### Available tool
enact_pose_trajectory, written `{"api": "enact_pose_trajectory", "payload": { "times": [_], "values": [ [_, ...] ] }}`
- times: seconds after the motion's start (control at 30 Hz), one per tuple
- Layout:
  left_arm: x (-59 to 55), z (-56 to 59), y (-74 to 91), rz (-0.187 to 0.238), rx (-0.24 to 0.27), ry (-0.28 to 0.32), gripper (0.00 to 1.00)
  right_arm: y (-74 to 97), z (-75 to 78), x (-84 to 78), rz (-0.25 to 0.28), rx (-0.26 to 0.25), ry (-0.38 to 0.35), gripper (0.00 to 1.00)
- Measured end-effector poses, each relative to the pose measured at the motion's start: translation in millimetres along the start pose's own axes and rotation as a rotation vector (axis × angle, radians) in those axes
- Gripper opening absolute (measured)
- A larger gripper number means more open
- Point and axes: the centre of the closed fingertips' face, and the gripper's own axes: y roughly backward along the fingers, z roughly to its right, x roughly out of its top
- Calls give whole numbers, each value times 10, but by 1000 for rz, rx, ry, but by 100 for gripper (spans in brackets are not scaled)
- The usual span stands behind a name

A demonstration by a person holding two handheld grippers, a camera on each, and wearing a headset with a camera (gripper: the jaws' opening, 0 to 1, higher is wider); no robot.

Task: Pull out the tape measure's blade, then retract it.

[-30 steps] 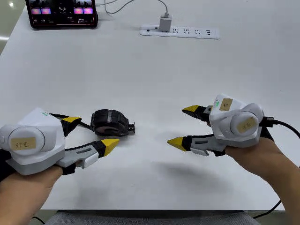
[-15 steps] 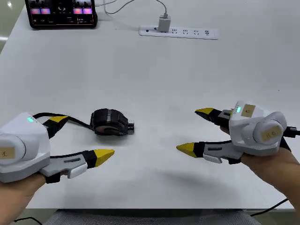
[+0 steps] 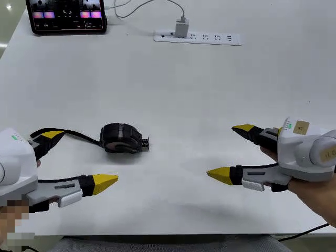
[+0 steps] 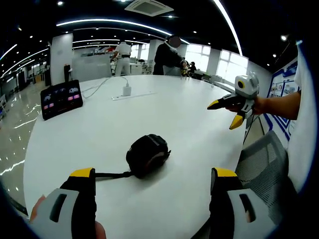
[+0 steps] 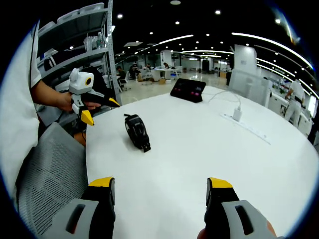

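One tape measure [image 3: 123, 138], two tongs (left [image 3: 80, 158], right [image 3: 230, 150]), one tablet [image 3: 66, 13]

Tape measure [image 3: 123, 138]: black rounded case, ribbed top. I note it standing on its base on white table [image 3: 184, 94], left of centre in head view. Blade housed; I see only end hook at case mouth, pointing right. Black strap [image 3: 79, 136] trails left along surface.

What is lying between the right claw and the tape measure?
Nothing: the head view shows just bare white table between the open right claw and the tape measure.
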Motion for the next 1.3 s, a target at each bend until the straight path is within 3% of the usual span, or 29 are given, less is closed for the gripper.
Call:
{"api": "enact_pose_trajectory", "payload": {
  "times": [0.6, 0.8, 1.3],
  "values": [
    [-106, -130, 227, -22, -9, -6, 99, 254, -31, -145, -5, -13, -44, 87],
    [-140, -109, 269, -35, -21, -19, 99, 337, 2, -248, -17, -30, -55, 91],
    [-188, -152, 381, -43, -11, -30, 99, 479, 81, -390, -34, -73, -79, 91]
  ]
}}
